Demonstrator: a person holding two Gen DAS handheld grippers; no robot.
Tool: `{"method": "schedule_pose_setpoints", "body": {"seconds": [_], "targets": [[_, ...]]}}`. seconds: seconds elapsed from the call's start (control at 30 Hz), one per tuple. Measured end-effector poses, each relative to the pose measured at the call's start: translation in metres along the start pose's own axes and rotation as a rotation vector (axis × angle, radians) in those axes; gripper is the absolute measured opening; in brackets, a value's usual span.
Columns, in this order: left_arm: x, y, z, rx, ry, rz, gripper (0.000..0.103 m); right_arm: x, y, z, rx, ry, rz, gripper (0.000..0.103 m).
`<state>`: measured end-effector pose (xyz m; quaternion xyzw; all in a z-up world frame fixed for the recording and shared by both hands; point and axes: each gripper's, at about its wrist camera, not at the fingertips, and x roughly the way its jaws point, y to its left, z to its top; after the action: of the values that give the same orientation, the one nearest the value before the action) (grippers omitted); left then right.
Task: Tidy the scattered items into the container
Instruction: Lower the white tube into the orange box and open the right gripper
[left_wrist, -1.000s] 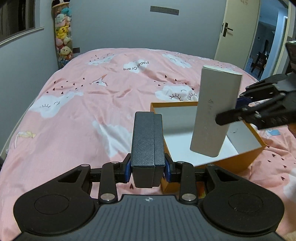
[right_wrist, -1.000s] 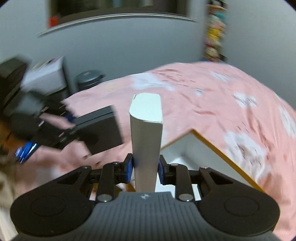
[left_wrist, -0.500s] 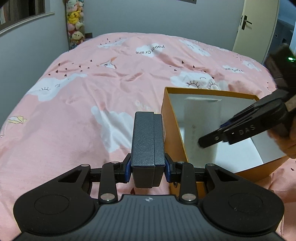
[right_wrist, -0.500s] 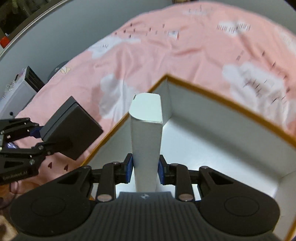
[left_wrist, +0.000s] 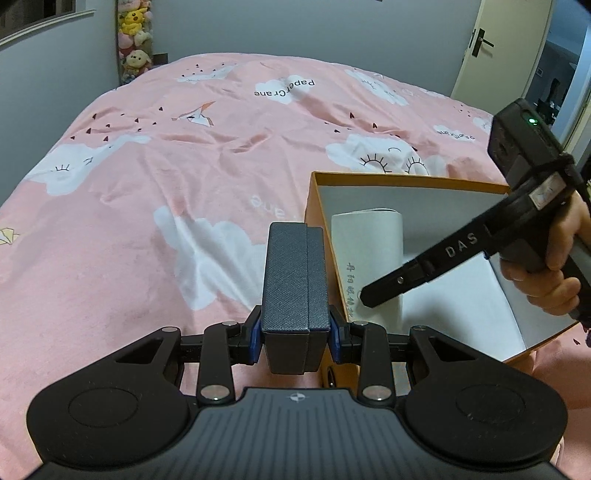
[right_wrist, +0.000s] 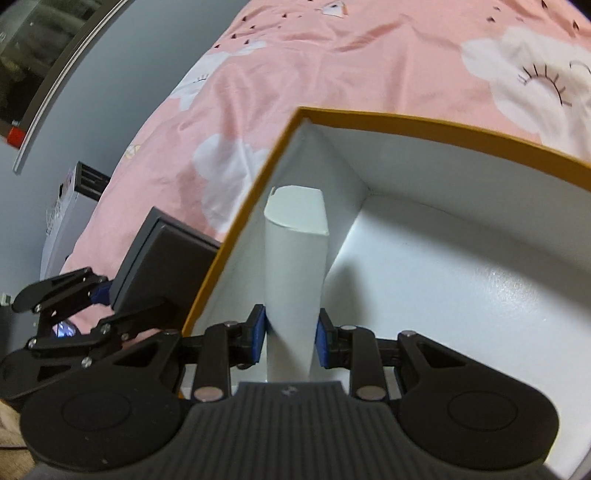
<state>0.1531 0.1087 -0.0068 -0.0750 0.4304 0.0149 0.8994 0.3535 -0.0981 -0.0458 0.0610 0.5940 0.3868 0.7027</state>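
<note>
Since 1.0 s ago, right gripper (right_wrist: 290, 334) has lowered the white carton (right_wrist: 295, 266) into the orange box (right_wrist: 258, 192), fingers clamped on it against the 9 o'clock wall. Left gripper (left_wrist: 295, 334) grips the dark case (left_wrist: 293, 280) just outside that wall. Risk: carton topples on release; case clips the rim.
</note>
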Motion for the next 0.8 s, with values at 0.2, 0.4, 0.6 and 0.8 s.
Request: {"method": "schedule_pose_setpoints", "body": {"seconds": [0.2, 0.4, 0.6, 0.8], "targets": [[0.005, 0.001, 0.002, -0.008, 0.014, -0.009, 0.039, 0.007, -0.022, 0.004, 0.110, 0.013, -0.019, 0.034], [0.008, -0.001, 0.005, 0.000, 0.021, -0.014, 0.039, 0.028, -0.026, -0.006, 0.110, 0.058, -0.005, 0.034], [0.009, -0.002, 0.006, 0.001, 0.028, -0.016, 0.039, 0.028, -0.032, -0.006, 0.160, 0.055, 0.002, 0.037], [0.011, -0.003, 0.006, 0.003, 0.035, -0.016, 0.039, 0.018, -0.033, -0.017, 0.152, 0.065, -0.079, 0.045]]}}
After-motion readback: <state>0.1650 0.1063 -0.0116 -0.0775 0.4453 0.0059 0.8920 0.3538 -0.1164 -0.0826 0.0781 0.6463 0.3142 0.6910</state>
